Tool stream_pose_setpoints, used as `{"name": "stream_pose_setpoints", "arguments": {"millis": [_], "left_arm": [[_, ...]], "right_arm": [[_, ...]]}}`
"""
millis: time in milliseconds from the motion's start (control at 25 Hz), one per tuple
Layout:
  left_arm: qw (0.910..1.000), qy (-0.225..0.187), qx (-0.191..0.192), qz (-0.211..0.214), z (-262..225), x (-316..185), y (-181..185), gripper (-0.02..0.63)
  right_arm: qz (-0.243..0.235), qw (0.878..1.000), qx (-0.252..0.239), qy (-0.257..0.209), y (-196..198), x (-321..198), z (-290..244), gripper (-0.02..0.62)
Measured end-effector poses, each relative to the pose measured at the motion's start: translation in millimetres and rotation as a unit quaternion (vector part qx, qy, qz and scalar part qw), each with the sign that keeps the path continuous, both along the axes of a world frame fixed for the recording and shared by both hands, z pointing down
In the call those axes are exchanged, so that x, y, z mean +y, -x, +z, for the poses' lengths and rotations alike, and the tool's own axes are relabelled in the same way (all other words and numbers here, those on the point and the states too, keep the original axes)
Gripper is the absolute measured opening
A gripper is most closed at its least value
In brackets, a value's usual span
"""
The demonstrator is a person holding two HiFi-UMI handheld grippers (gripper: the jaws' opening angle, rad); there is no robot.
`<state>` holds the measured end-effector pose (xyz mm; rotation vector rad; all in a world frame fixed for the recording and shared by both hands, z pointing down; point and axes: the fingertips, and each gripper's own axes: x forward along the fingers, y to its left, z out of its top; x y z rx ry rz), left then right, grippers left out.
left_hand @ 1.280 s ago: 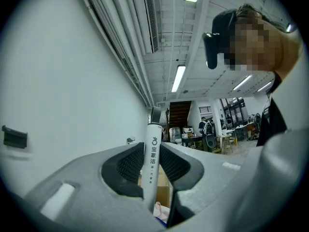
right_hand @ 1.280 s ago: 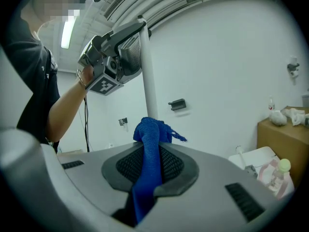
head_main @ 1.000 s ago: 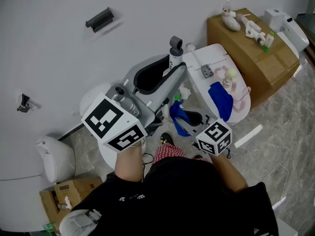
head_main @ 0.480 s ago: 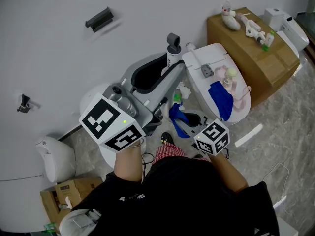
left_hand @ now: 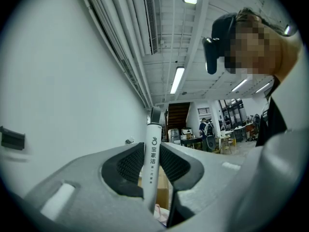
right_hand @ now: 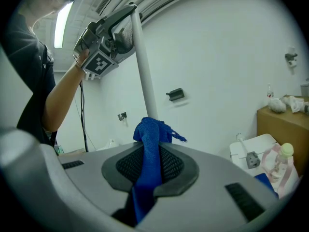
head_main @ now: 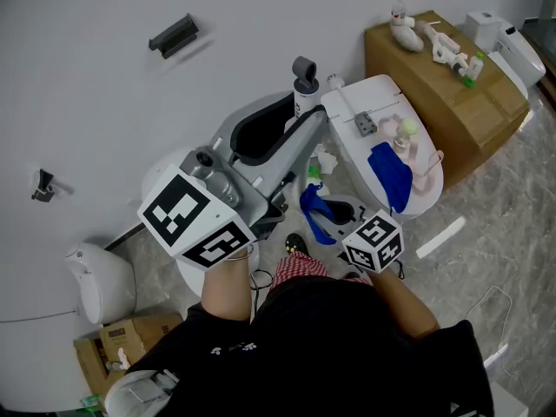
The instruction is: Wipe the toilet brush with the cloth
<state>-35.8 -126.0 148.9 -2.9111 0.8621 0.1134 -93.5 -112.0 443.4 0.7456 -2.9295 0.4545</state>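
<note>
White oval lid bears a bottle; right tool clamps the cloth.

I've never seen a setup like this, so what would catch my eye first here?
The jaws of the left gripper clamp a nearly upright white toilet brush handle near the wall. Lower down, the right gripper pinches a bright blue cloth in its jaws, bunched just in front of that handle.
</note>
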Motion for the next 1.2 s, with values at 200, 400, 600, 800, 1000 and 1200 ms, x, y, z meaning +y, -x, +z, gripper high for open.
{"name": "stream_pose_setpoints", "arguments": {"millis": [200,400,600,800,1000,1200], "left_arm": [[1.0000,-0.001,0.001,0.001,-2,0,-1,0.101],[1.0000,0.000,0.001,0.002,-2,0,-1,0.101],[1.0000,0.001,0.004,0.005,-3,-1,-2,0.101],[1.0000,0.002,0.004,0.006,-4,-2,-3,0.101],[1.0000,0.001,0.005,0.007,-5,-3,-6,0.101],[1.0000,0.000,0.006,0.008,-5,-3,-6,0.101]], "right_arm": [[-0.002,1.000,0.005,0.005,2,-1,6,0.064],[-0.002,1.000,0.019,0.011,3,-3,15,0.064],[-0.004,0.999,0.032,0.022,3,-3,27,0.064],[-0.004,0.999,0.038,0.030,2,-4,34,0.064],[-0.004,0.998,0.044,0.037,-1,-7,41,0.064],[-0.003,0.998,0.049,0.041,-1,-8,46,0.064]]}}
